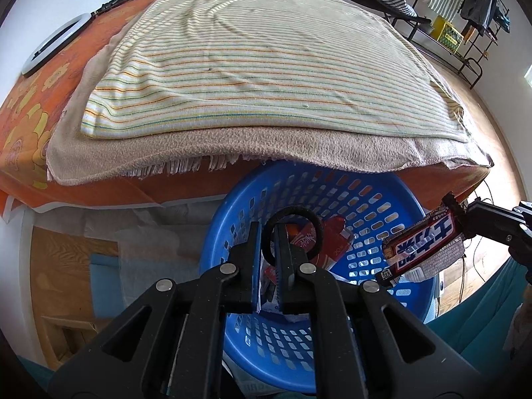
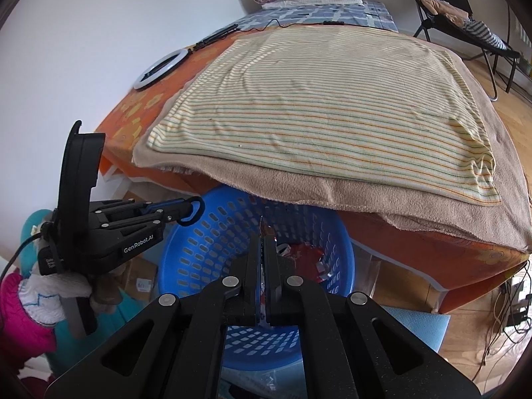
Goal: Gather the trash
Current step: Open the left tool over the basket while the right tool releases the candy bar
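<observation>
The left claw [image 1: 267, 232] is poised above the blue basket [image 1: 382, 199], its jaws parted by a narrow gap with a black ring [image 1: 294, 214] looped over the right-hand finger and sitting at the fingertips, directly over the wrappers [image 1: 329, 239] already lying in the basket. The right claw [image 2: 262, 242] is fully closed on one end of a dark candy wrapper [image 1: 422, 246], which projects from its tips over the basket rim. The basket stands on the floor, partly under the edge of the bed [image 2: 332, 99] with its striped cloth.
</observation>
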Motion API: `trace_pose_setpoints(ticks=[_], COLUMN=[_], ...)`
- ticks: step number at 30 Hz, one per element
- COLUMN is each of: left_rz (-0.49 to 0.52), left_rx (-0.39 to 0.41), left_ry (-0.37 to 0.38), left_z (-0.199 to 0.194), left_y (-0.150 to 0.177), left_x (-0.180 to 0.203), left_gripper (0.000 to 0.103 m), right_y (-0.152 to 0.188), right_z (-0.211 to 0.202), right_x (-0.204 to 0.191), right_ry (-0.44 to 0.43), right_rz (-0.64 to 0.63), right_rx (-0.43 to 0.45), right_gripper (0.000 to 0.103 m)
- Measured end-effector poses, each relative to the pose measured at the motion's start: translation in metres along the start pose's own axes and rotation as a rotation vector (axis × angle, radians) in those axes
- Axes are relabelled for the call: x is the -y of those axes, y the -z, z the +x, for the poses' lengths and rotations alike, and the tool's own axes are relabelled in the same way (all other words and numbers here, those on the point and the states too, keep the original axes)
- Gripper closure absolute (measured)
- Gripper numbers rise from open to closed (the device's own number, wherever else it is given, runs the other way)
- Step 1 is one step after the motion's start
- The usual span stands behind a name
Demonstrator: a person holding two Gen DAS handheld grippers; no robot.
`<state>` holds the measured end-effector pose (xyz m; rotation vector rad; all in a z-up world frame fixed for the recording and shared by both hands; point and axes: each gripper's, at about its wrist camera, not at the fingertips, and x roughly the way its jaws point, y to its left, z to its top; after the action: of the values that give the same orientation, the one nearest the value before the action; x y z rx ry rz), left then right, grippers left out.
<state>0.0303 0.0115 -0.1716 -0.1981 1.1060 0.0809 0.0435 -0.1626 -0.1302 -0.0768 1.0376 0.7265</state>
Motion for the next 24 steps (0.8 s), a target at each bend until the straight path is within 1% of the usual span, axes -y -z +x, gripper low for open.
trace_pose_setpoints(ticks=[1,2,3,4,6,7,8,9,10,11,12,14,16,18,20,24], left_rz=[0.003,0.005,0.006,0.006,0.008,0.008,0.007,0.006,0.005,0.003,0.000,-0.004,-0.010,-0.015,-0.019,-0.024], left_rx=[-0.002,-0.004,-0.005,-0.006,-0.004,-0.003,-0.004,-0.005,-0.008,-0.010,-0.011,-0.011,-0.009,-0.010,-0.009,-0.010], left_ry=[-0.003,-0.004,-0.004,-0.004,-0.006,-0.006,-0.006,-0.006,-0.008,-0.008,-0.008,-0.011,-0.014,-0.012,-0.015,-0.015], left_z=[0.001,0.002,0.002,0.003,0.004,0.004,0.004,0.004,0.005,0.006,0.006,0.007,0.007,0.007,0.007,0.007], left_y=[0.001,0.001,0.002,0.002,0.002,0.003,0.003,0.003,0.003,0.003,0.003,0.004,0.004,0.004,0.005,0.005], left_x=[0.001,0.001,0.002,0.002,0.003,0.003,0.003,0.003,0.003,0.003,0.003,0.003,0.003,0.003,0.003,0.003], left_gripper=[0.094,0.090,0.085,0.082,0.072,0.071,0.070,0.069,0.067,0.062,0.059,0.049,0.045,0.038,0.034,0.034], right_y=[0.001,0.002,0.002,0.003,0.005,0.005,0.006,0.007,0.007,0.008,0.009,0.009,0.009,0.010,0.010,0.010], right_z=[0.002,0.003,0.005,0.006,0.009,0.011,0.013,0.014,0.014,0.014,0.015,0.017,0.019,0.022,0.023,0.023], right_x=[0.001,0.001,0.001,0.002,0.003,0.004,0.005,0.005,0.006,0.007,0.008,0.010,0.012,0.014,0.015,0.016], right_ry=[-0.001,-0.002,-0.003,-0.003,-0.001,0.002,0.004,0.005,0.004,0.005,0.007,0.016,0.024,0.032,0.038,0.062], right_rz=[0.004,0.007,0.011,0.014,0.019,0.023,0.027,0.031,0.036,0.041,0.046,0.055,0.062,0.072,0.079,0.085], right_rx=[-0.008,-0.015,-0.022,-0.028,-0.042,-0.048,-0.054,-0.056,-0.056,-0.054,-0.055,-0.066,-0.076,-0.089,-0.095,-0.098], right_gripper=[0.103,0.103,0.103,0.103,0.102,0.097,0.088,0.083,0.072,0.064,0.063,0.062,0.062,0.059,0.054,0.047])
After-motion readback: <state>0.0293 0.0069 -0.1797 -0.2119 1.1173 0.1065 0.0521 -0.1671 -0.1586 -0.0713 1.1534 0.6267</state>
